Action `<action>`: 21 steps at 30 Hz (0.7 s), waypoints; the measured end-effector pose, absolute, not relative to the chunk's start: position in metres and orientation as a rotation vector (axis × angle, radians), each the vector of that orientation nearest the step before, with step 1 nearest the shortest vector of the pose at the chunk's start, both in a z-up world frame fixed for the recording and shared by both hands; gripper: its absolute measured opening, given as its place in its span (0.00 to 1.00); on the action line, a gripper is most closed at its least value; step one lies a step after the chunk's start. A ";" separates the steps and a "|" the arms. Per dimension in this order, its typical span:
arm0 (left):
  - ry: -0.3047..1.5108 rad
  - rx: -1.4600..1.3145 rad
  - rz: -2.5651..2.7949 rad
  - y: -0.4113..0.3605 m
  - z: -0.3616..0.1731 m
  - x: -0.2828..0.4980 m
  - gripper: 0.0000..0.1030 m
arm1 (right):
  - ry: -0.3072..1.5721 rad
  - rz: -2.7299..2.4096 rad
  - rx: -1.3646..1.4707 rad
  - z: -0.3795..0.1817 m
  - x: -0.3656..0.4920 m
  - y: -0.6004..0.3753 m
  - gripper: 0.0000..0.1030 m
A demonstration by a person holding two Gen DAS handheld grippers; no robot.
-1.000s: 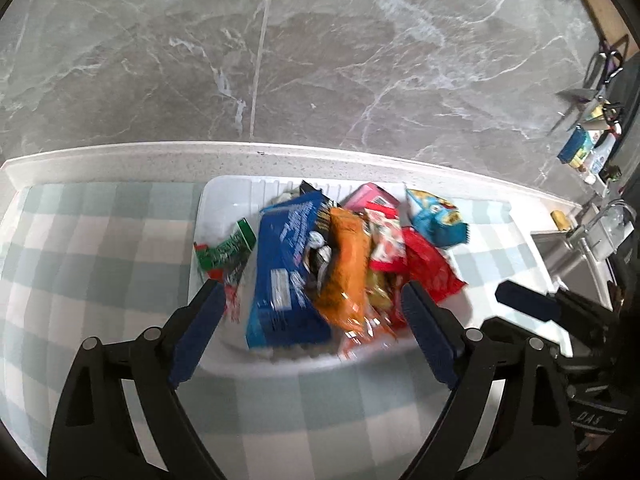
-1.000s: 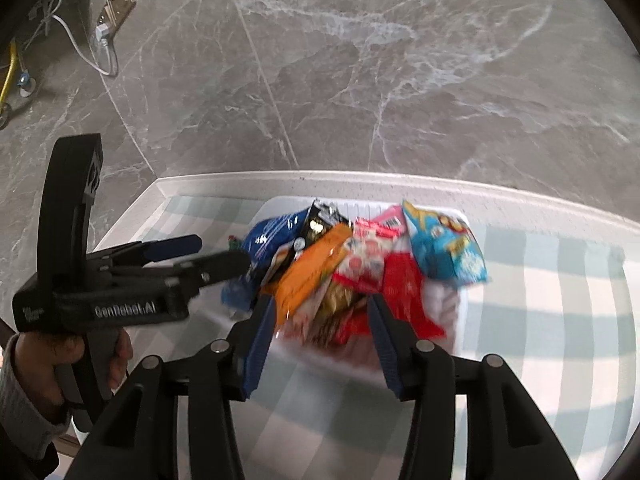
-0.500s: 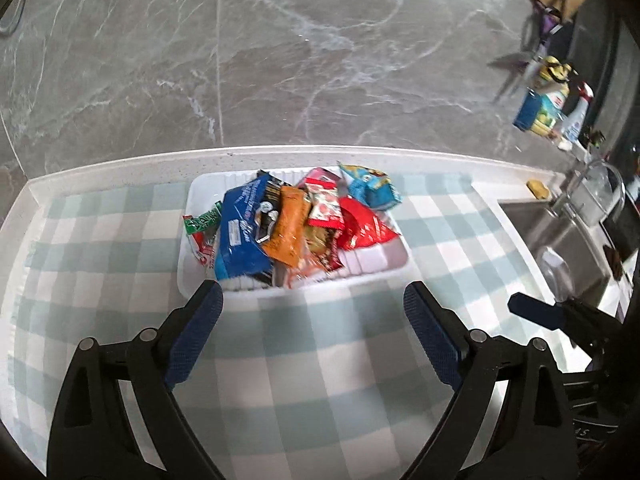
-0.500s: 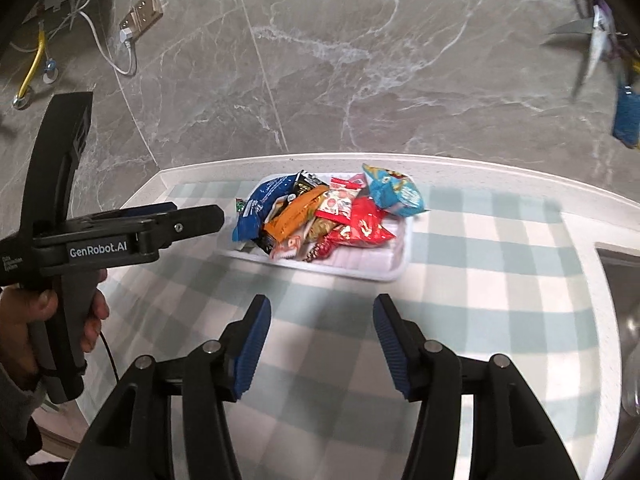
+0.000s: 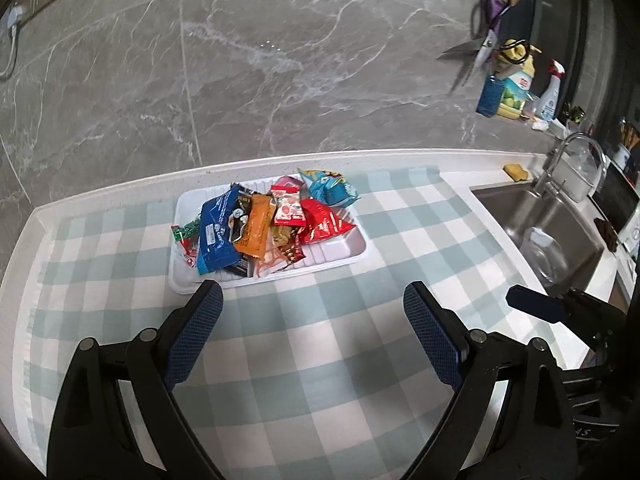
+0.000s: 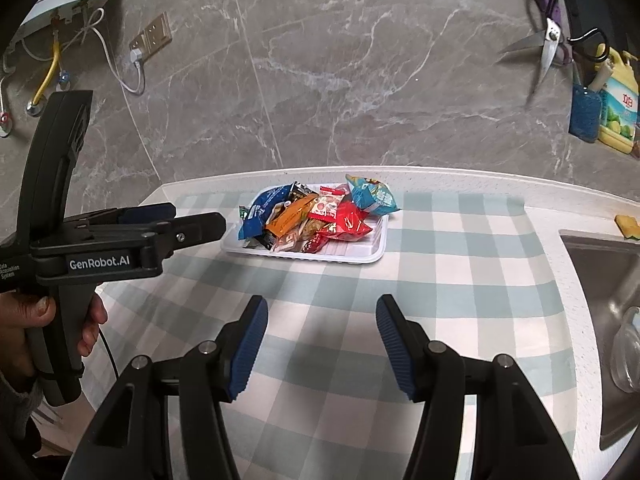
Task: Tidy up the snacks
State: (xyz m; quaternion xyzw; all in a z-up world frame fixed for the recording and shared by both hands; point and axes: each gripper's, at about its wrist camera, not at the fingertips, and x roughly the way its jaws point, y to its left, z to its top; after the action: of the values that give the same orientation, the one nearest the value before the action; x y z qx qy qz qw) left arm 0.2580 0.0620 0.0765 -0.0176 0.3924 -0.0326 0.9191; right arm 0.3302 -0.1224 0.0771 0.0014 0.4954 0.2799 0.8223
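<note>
I held both tools above a counter spread with a pale green and white checked cloth [image 5: 312, 364]. My left gripper [image 5: 312, 312] stood wide open with nothing between its blue pads, and my right gripper [image 6: 322, 324] was parted just as widely and equally empty.

The snacks lay heaped in a white tray [image 5: 352, 248] set on the cloth near the back edge of the counter, well apart from both tools. In the pile a dark blue packet [image 5: 216, 232] lay on the left, an orange packet [image 5: 256, 228] just beside it, a red bag [image 5: 324, 224] toward the right, and a light blue bag [image 5: 332, 190] at the far right corner, overhanging the rim.

Behind the counter rose a grey marble wall [image 5: 280, 60]. To my right a steel sink [image 5: 540, 220] was let into the counter, with a curved tap [image 5: 576, 156] and a yellow sponge [image 5: 516, 172] at its back. Scissors [image 6: 546, 52] hung on the wall above bottles of cleaner [image 5: 512, 92]. A socket [image 6: 154, 36] with a white cable sat on the wall at the left.
</note>
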 end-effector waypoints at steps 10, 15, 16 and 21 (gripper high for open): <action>0.788 -0.002 -0.090 0.047 0.087 0.247 0.89 | 1.033 0.589 0.000 0.088 0.318 -0.130 0.58; 0.788 0.005 -0.100 0.043 0.088 0.247 0.89 | 1.031 0.580 0.004 0.090 0.316 -0.133 0.59; 0.787 0.007 -0.100 0.043 0.088 0.247 0.89 | 1.032 0.577 0.007 0.090 0.315 -0.134 0.59; 0.785 0.015 -0.108 0.039 0.089 0.247 0.89 | 1.035 0.572 0.014 0.090 0.314 -0.138 0.59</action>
State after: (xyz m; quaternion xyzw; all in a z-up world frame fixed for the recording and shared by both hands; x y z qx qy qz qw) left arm 0.2472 0.0392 0.0885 0.0075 0.3821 -0.0528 0.9226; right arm 0.3142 -0.1381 0.0904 0.0065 0.4877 0.2695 0.8303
